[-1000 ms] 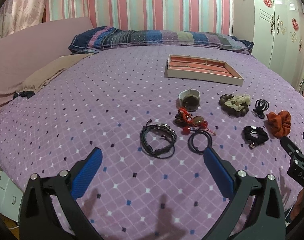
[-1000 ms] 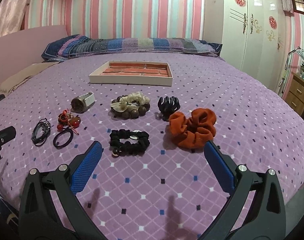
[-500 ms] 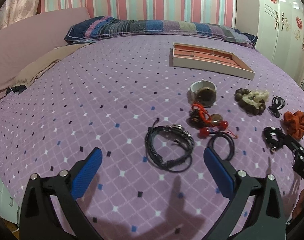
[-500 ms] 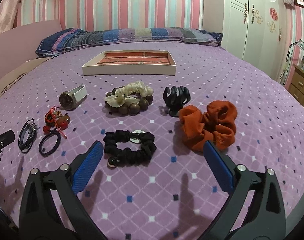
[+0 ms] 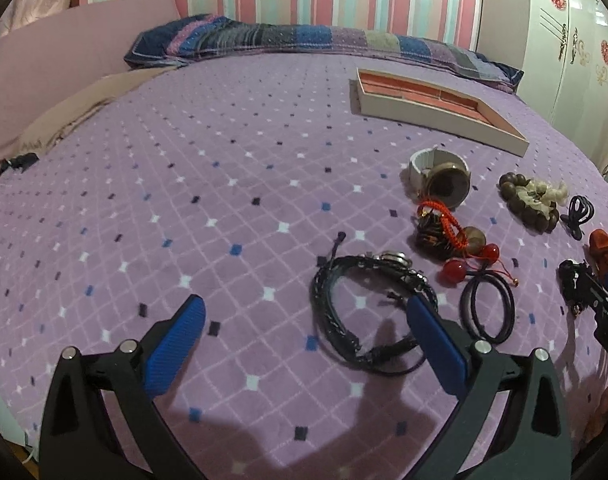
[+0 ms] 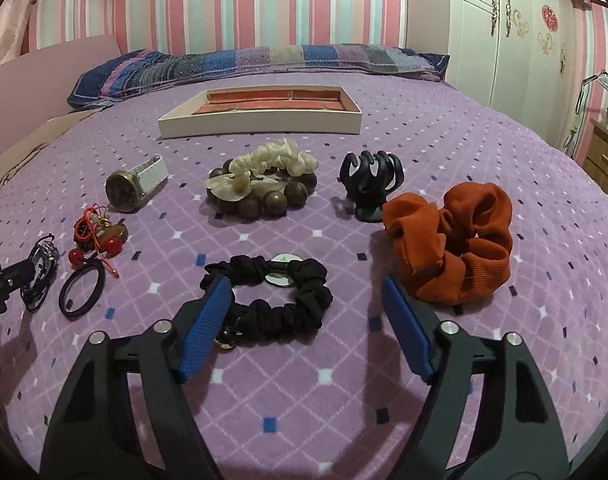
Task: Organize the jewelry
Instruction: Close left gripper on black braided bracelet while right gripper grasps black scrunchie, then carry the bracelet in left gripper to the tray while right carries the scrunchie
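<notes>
A: Where does the left hand-held gripper (image 5: 302, 320) stand?

B: It hovers low over the purple bed (image 5: 184, 200) with its fingers spread wide and nothing between them. Its right blue pad overlaps the near edge of the black braided bracelet (image 5: 367, 312), though contact cannot be told.

A: And the right hand-held gripper (image 6: 305, 300)?

B: Also wide apart and empty. The black scrunchie (image 6: 280, 300) lies between its fingers, with the left pad in front of the scrunchie's left side. The orange scrunchie (image 6: 455, 240) sits just beyond the right pad.

A: What else lies on the bed?

B: A thin black hair tie (image 5: 488, 307) just right of the bracelet, a red corded charm with red beads (image 5: 447, 236) beyond it, and a white-strapped watch (image 5: 439, 174) farther back. In the right view, a wooden bead bracelet with a cream scrunchie (image 6: 264, 180) on it sits mid-row, and a black claw clip (image 6: 371, 182) stands beside it.

A: And the tray?

B: The jewelry tray (image 6: 260, 122), cream-walled with a reddish lining, rests farther up the bed, well apart from the pieces, before the striped pillow (image 6: 264, 58).
</notes>
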### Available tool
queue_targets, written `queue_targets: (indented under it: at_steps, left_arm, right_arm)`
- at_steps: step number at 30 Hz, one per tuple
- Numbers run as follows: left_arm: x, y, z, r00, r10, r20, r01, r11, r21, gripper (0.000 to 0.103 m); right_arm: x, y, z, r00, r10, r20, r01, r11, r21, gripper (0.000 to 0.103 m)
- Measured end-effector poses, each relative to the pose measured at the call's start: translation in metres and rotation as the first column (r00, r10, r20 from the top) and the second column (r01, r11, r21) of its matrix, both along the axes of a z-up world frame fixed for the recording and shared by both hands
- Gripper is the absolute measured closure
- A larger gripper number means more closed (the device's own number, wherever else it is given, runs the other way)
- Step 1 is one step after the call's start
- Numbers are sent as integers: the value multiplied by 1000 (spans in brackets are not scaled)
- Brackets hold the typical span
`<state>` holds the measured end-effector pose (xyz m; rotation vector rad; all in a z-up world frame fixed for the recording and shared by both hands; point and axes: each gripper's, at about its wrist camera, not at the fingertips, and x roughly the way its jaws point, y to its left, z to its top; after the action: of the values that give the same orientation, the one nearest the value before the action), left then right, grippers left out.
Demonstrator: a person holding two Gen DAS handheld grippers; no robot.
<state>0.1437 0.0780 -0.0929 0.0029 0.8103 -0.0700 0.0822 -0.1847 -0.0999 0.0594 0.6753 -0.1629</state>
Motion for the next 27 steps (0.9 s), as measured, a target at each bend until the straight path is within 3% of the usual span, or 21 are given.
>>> queue_targets:
  at_steps: [3, 6, 9, 12, 21, 27]
  left_arm:
    - [8, 0, -5, 1000, -17, -25, 16, 1000, -21, 17]
    - [14, -1, -6, 999, -27, -35, 27, 999, -27, 19]
    - [17, -4, -4, 998, -42, -42, 41, 999, -20, 29]
    - [18, -8, -4, 997, -48, -56, 48, 999, 0, 33]
    - [21, -7, -3, 995, -63, -72, 62, 998, -14, 75]
    - [22, -10, -2, 993, -85, -83, 83, 996, -29, 85]
  right_arm:
    - [2, -1, 0, 1000, 2, -3, -2, 1000, 4, 34]
    - [6, -2, -1, 1000, 4, -13, -4, 1000, 10, 37]
    - [7, -3, -1, 1000, 11, -18, -10, 1000, 13, 42]
    - [10, -4, -1, 1000, 11, -27, -11, 1000, 21, 48]
    - [16, -5, -7, 998, 40, -53, -37, 998, 56, 68]
    - [16, -4, -8, 997, 59, -56, -56, 996, 66, 78]
